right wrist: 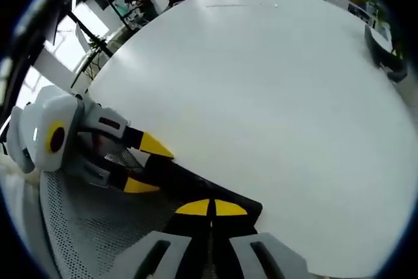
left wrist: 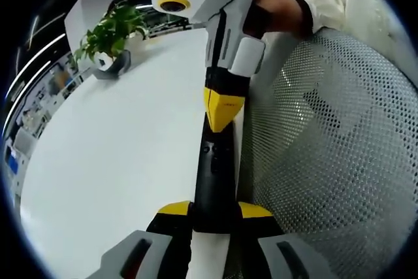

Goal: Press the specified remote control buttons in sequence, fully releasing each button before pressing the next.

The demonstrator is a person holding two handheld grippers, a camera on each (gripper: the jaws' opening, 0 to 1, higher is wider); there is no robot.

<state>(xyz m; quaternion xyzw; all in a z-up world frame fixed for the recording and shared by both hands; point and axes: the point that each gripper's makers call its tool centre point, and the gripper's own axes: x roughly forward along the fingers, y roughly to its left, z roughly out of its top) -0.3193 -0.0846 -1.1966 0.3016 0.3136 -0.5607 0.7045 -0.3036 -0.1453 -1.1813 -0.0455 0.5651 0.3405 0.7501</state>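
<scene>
Remote (left wrist: 213, 181): long, black and slim; it lies at the edge of the white table (left wrist: 117, 155), beside a mesh chair back (left wrist: 326, 142); small buttons show faintly on its upper face.
Left gripper (left wrist: 214, 210): clamped on the remote's near end, one yellow tip on each long side.
Right gripper (left wrist: 224, 110): jaws pressed together, yellow tips meeting as one point on the remote's far end; in its own view the tips (right wrist: 210, 208) sit on the black body.
Handling: rigid, light, smooth plastic, likely to slide or pivot on the slick table under a push; best held by the long edges, as the left claw does, with button presses coming straight down.
Plant (left wrist: 111, 37): potted, well apart, at the far side of the table.
</scene>
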